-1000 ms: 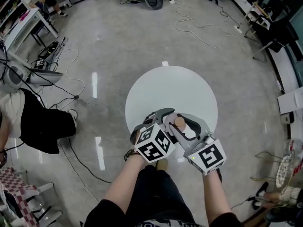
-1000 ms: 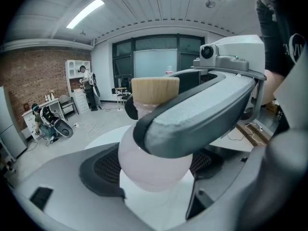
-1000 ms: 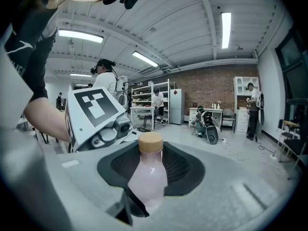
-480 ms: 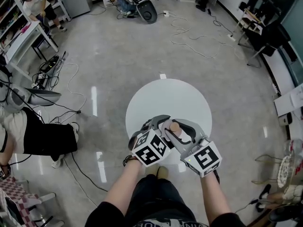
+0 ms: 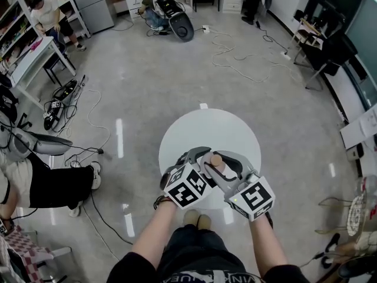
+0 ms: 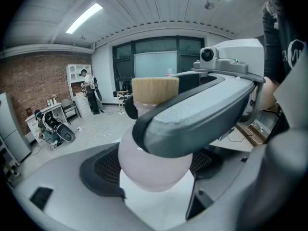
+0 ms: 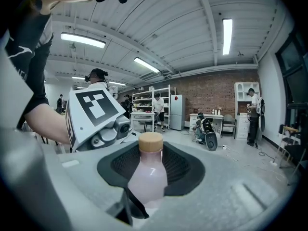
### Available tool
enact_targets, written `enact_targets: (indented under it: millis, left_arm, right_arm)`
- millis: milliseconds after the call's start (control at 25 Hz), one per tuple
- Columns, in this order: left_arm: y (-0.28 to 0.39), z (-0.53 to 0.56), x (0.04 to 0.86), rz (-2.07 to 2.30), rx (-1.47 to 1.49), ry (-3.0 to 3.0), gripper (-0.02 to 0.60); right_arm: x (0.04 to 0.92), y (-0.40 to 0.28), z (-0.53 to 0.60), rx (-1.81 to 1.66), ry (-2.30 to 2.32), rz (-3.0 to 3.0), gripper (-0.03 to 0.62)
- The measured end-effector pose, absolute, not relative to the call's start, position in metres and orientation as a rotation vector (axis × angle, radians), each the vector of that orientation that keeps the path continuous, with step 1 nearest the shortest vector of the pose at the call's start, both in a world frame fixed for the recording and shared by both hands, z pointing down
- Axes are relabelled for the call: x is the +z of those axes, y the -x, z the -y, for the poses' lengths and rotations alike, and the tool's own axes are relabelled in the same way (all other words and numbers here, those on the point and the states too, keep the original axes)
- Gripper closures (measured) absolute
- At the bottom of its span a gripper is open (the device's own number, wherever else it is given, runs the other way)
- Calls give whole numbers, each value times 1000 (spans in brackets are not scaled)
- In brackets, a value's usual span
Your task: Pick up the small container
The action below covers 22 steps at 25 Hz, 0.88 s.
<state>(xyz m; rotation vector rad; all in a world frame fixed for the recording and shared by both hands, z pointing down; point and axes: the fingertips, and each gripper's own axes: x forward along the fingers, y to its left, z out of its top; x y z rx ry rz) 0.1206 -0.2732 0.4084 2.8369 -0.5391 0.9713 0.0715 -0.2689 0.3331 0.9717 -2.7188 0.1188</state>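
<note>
Head view steeply down over the table; gripper views close on the small container (opposite sides).

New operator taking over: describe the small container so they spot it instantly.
Find the round white table in the middle of the grey floor; over its near edge the left claw and right claw meet. The small container stands upright between them: a rounded, pale pink bottle with a tan cap, the only coloured thing among grey claws and black-and-white marker cubes.
</note>
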Motion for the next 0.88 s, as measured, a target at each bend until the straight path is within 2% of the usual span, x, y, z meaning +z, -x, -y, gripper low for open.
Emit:
enact_targets:
  millis: [880]
  left_arm:
    - [-116, 261, 359, 623, 949, -2847, 196]
  right_arm:
    - [286, -68, 253, 45, -947, 2758, 450]
